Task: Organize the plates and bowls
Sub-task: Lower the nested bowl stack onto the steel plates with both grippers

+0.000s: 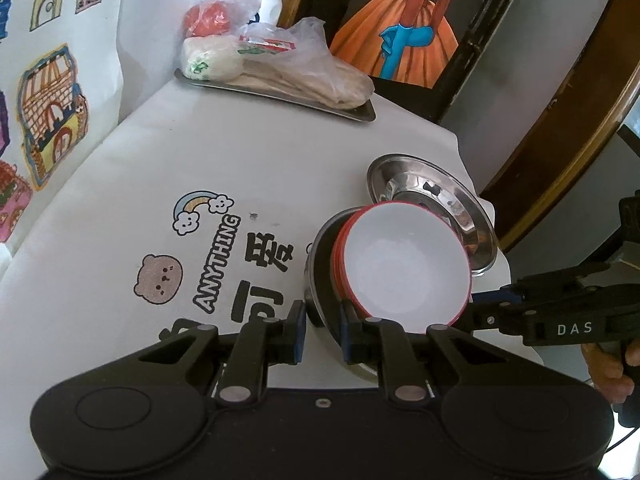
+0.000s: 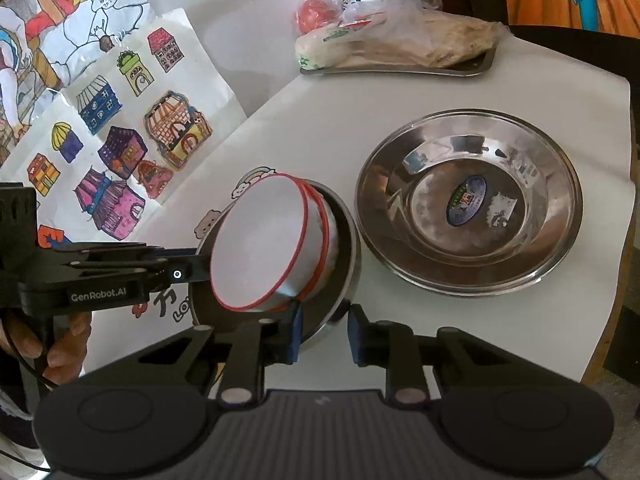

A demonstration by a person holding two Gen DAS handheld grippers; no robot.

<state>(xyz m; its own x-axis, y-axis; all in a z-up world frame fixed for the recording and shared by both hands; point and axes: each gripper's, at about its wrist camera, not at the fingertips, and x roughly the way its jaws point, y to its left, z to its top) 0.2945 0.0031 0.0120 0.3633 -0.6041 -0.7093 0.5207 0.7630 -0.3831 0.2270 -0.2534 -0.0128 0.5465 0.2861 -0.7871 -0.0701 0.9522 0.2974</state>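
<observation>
- Two red-rimmed white bowls (image 2: 264, 244), nested and tipped on edge, lean inside a tilted steel plate (image 2: 340, 240) near the table's middle.
- The left gripper (image 1: 323, 330) straddles that plate's rim, blue pads either side; whether it bites cannot be told.
- The right gripper (image 2: 323, 332) brackets the opposite rim, jaws apart, plate at its 12 o'clock.
- A second, flat steel plate (image 2: 468, 204) sits just beside, at 1 o'clock from the right gripper, the likely stacking spot.
- A tray of bagged food (image 2: 400, 60) lies well apart at the far edge.
</observation>
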